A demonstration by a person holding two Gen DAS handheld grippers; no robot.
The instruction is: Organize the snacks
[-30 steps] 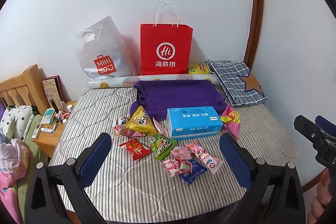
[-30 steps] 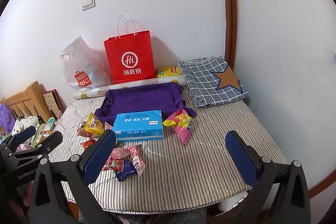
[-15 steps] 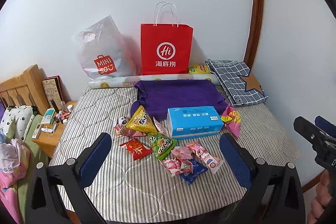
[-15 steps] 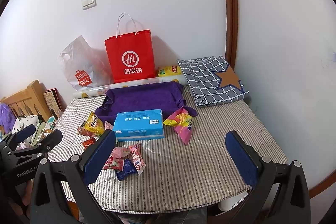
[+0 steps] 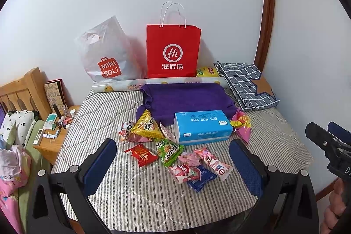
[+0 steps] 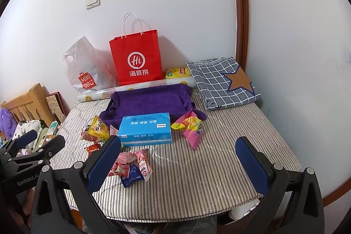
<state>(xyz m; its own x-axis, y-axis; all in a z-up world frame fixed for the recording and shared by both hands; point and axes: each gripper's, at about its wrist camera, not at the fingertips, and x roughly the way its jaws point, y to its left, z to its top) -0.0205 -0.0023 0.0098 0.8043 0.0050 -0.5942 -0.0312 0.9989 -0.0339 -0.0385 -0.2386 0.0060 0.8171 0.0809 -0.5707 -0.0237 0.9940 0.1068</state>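
Both grippers, left gripper (image 5: pixel 173 165) and right gripper (image 6: pixel 177 162), hover with fingers spread, holding nothing. Snack packets (image 5: pixel 169 151) lie scattered mid-frame beside the tissue box (image 5: pixel 203 129), probably awaiting sorting.

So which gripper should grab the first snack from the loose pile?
Left, probably: the left gripper is open with the pile, e.g. the green packet, between its fingers; the right gripper frames mostly bare cloth.

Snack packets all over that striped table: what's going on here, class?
A person holds two grippers, left gripper and right gripper, both open and empty, above the striped table. Nothing is gripped yet. Loose snack packets lie around the blue tissue box, in front of the purple cloth tray.
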